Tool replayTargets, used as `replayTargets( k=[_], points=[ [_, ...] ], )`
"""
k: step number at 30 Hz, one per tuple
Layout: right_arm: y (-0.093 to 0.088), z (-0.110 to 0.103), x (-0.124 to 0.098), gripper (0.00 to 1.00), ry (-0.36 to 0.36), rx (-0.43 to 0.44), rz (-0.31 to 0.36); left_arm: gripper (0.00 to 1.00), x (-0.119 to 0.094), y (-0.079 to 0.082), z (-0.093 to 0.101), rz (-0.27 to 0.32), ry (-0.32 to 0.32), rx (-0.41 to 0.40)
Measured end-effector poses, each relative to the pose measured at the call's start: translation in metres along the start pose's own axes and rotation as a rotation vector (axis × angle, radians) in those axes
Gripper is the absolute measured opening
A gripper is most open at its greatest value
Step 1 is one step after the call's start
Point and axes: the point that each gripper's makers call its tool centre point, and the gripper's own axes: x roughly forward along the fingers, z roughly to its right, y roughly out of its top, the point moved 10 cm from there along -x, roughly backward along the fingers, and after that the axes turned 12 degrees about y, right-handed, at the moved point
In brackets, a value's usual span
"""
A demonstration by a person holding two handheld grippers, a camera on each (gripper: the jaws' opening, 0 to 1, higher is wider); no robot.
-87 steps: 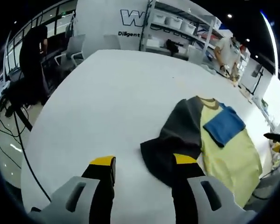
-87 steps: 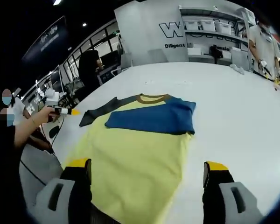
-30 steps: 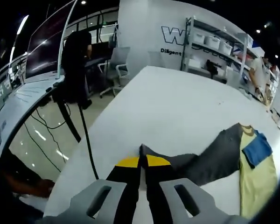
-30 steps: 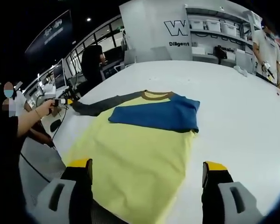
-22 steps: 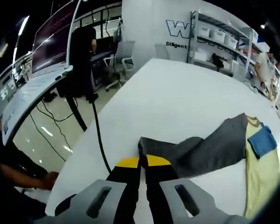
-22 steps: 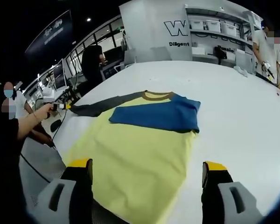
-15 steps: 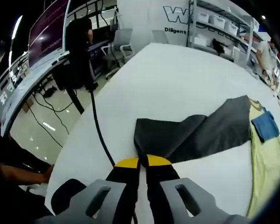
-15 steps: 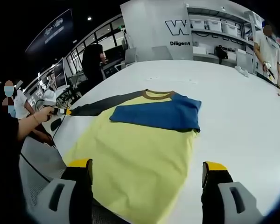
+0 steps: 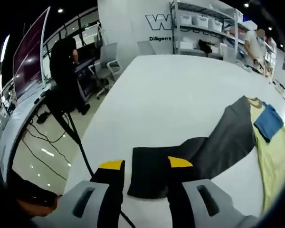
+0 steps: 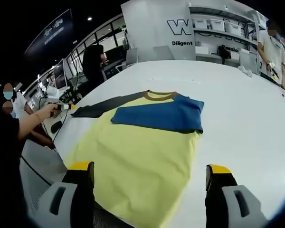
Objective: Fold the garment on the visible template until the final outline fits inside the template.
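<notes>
A shirt lies spread on the white table. It has a pale yellow body, a brown collar, a blue sleeve folded across the chest, and a dark grey sleeve stretched out sideways. My left gripper stands open, and the grey sleeve's cuff lies flat between its jaws near the table edge. The grey sleeve runs back to the yellow body and the blue sleeve. My right gripper hangs open over the yellow hem, holding nothing. A hand holds the left gripper at the sleeve's end.
The table's edge drops off left of the cuff, with a black cable and shiny floor below. A person in black stands by desks and chairs. Shelves with bins and another person are beyond the table.
My left gripper has opened and let go of the grey sleeve's cuff, which now lies flat on the table. The right gripper has stayed open in place.
</notes>
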Motion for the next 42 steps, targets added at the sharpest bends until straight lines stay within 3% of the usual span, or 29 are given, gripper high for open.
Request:
replayTargets(
  k=[5,9,14,17,22,25,30,32,38,42],
  points=[
    [0.000,0.001,-0.001,0.97,-0.011,0.006,-0.004,0.35,0.013,0.002,-0.003,-0.038,-0.035,-0.040],
    [0.000,0.001,-0.001,0.97,-0.016,0.010,-0.002,0.36,0.021,0.003,-0.005,-0.056,-0.025,0.009],
    [-0.001,0.002,0.000,0.97,-0.020,0.010,-0.009,0.35,0.028,0.004,-0.007,-0.070,-0.044,-0.020],
    [-0.001,0.001,0.000,0.96,-0.022,0.013,-0.008,0.34,0.030,0.000,-0.006,-0.113,-0.061,-0.023],
    [-0.001,0.002,0.000,0.96,-0.029,0.015,-0.005,0.27,0.025,0.002,-0.005,-0.096,-0.057,-0.020],
    [-0.002,0.001,0.000,0.95,-0.033,0.007,-0.018,0.14,0.024,0.002,-0.004,-0.111,-0.047,-0.036],
    [-0.002,0.002,-0.001,0.95,-0.034,0.006,-0.015,0.11,0.024,0.002,-0.004,-0.111,-0.037,-0.043],
    [-0.002,0.002,-0.001,0.95,-0.036,0.007,-0.016,0.03,0.023,0.002,-0.003,-0.115,-0.035,-0.043],
    [-0.003,0.003,-0.001,0.94,-0.039,0.008,-0.020,0.03,0.024,0.002,-0.008,-0.121,-0.005,-0.046],
    [-0.002,0.003,-0.002,0.94,-0.041,0.009,-0.015,0.03,0.021,0.009,-0.017,-0.072,0.021,-0.077]
  ],
)
